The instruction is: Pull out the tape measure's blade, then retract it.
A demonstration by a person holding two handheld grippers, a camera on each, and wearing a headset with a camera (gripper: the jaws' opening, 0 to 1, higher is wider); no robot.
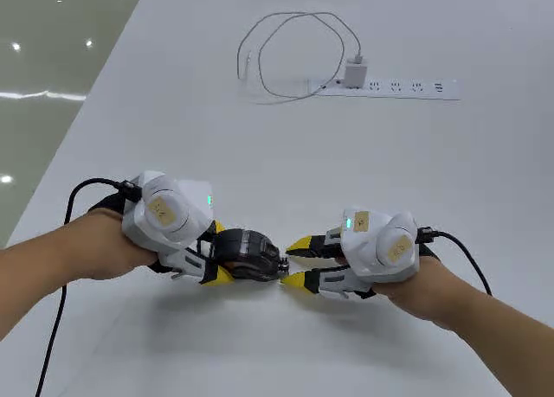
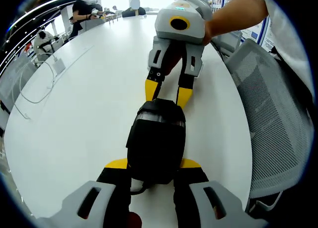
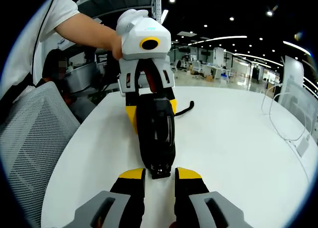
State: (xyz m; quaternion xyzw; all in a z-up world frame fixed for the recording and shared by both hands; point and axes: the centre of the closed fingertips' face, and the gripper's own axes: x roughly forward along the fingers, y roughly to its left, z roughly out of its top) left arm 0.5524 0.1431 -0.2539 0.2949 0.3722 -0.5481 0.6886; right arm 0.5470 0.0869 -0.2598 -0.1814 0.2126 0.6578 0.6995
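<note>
The tape measure (image 1: 247, 254) lies low on the white tabletop (image 1: 415, 172), a black case held crosswise between the two grippers. The left gripper (image 1: 216, 252) grips its rear half: in the left gripper view the yellow-tipped jaws press against both sides of the case, and the case's front end sticks out past their tips. A hand (image 1: 95, 246) wraps that gripper behind the tape measure.

The right gripper (image 1: 298, 262) faces the tape measure head-on from the opposite side. Its jaws stand apart. In the right gripper view the small end hook (image 3: 160, 171) at the case's mouth sits in the gap between the two yellow tips, close to both, with a narrow sliver of space on either side. The hook sits right at the case, and none of the blade's length shows drawn out.

Well beyond the tape measure, far across the tabletop, lies a white power strip (image 1: 389, 87) with a charger (image 1: 356, 71) plugged into it.
</note>
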